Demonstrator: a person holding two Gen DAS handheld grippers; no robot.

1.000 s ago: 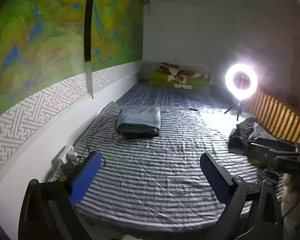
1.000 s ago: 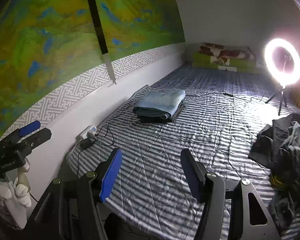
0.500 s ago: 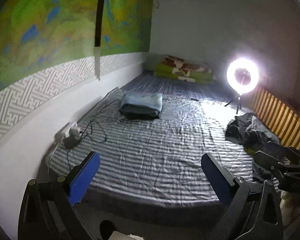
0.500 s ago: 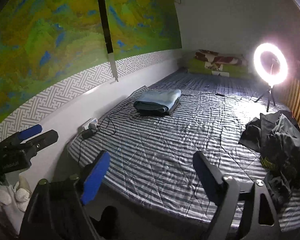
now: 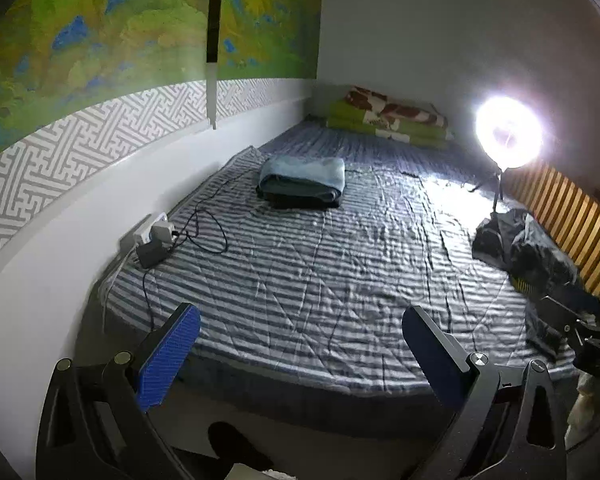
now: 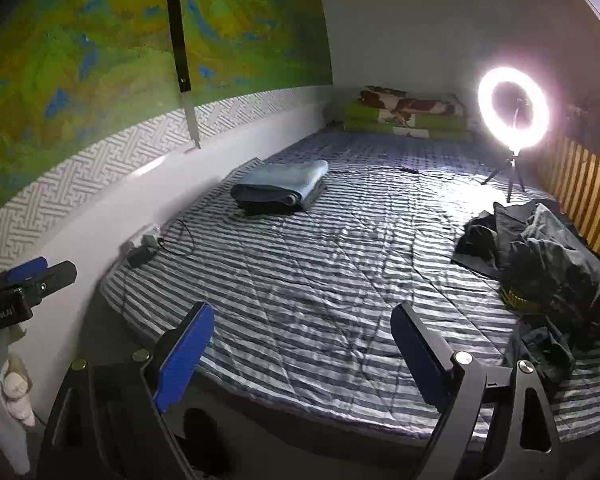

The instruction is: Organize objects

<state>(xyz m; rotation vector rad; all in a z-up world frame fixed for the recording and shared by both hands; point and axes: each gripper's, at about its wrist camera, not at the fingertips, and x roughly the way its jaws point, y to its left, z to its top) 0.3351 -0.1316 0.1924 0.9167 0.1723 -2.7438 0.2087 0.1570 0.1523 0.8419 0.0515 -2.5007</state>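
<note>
A folded light-blue blanket (image 5: 302,178) (image 6: 280,190) lies on the striped bed (image 5: 320,280) (image 6: 320,272), towards the left wall. A heap of dark clothes (image 5: 532,248) (image 6: 540,256) is crumpled at the bed's right side. My left gripper (image 5: 300,314) hangs open before the bed's front edge with nothing between its blue pads. My right gripper (image 6: 302,310) is in the same stance; its jaws are opening and hold nothing. Both are well short of the blanket and the clothes. The left gripper (image 6: 24,284) also shows at the left edge of the right wrist view.
A lit ring light (image 5: 508,136) (image 6: 514,108) stands on a tripod at the bed's far right. A power strip with a charger and cable (image 5: 154,240) (image 6: 142,246) lies by the left wall. Green bedding (image 5: 388,120) is stacked at the head. Wooden slats (image 6: 588,192) run along the right.
Both grippers have drawn back and sunk, so the bed's front edge now shows beneath them. The right gripper's jaws have spread much wider. The left jaws stay wide.
</note>
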